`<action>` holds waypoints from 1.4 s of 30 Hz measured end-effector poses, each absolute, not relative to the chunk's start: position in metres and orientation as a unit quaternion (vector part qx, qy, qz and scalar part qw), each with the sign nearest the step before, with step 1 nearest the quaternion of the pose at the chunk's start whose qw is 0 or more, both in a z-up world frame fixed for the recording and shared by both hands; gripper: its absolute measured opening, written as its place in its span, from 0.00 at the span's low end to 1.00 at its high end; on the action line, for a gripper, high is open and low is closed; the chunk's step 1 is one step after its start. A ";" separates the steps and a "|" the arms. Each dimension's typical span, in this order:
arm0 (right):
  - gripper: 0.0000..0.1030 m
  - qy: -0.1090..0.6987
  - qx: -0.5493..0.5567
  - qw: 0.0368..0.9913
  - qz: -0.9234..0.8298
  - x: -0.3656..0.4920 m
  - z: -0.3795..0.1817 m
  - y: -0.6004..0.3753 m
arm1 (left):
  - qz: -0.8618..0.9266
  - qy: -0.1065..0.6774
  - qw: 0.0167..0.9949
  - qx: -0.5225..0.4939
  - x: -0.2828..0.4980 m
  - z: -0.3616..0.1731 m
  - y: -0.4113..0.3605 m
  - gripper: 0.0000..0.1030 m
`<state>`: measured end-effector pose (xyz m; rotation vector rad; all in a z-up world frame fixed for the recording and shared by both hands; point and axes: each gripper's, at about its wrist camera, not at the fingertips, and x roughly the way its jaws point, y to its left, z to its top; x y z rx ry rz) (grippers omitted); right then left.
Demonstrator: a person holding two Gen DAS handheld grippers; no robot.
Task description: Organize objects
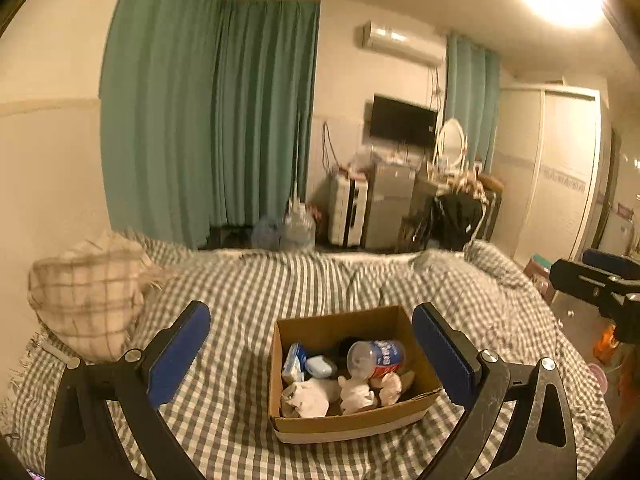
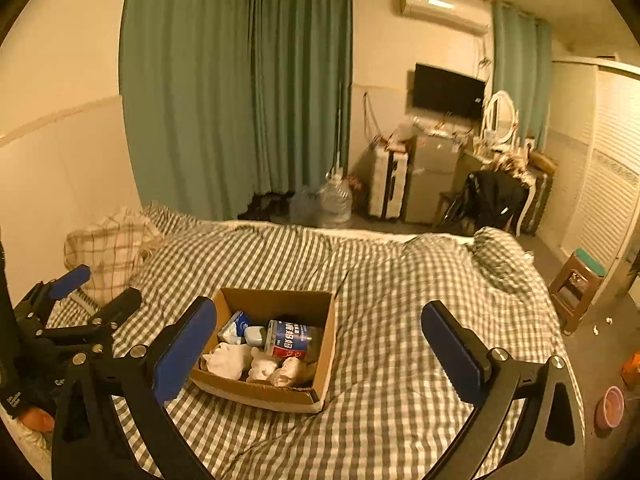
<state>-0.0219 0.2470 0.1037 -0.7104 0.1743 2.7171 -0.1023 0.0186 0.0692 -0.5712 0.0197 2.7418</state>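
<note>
Inside the cardboard box [image 1: 352, 424] on the bed [image 1: 248, 280], the bottle [image 1: 376, 358] lies sideways, cap toward the box's far-right corner, while left gripper [image 1: 312, 344] and right gripper [image 2: 320, 344] gape empty.

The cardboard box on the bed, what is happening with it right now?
A person holds a claw in each hand above the checked bed cover. The left claw and the right claw are both open and hold nothing. The cardboard box sits on the bed, already holding a can on its side, crumpled white things and a small blue case.
</note>
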 end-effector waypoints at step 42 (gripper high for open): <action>1.00 0.040 -0.216 0.205 0.954 0.009 -0.012 0.213 | 0.968 0.034 0.142 -0.203 -0.046 -0.022 0.001 1.00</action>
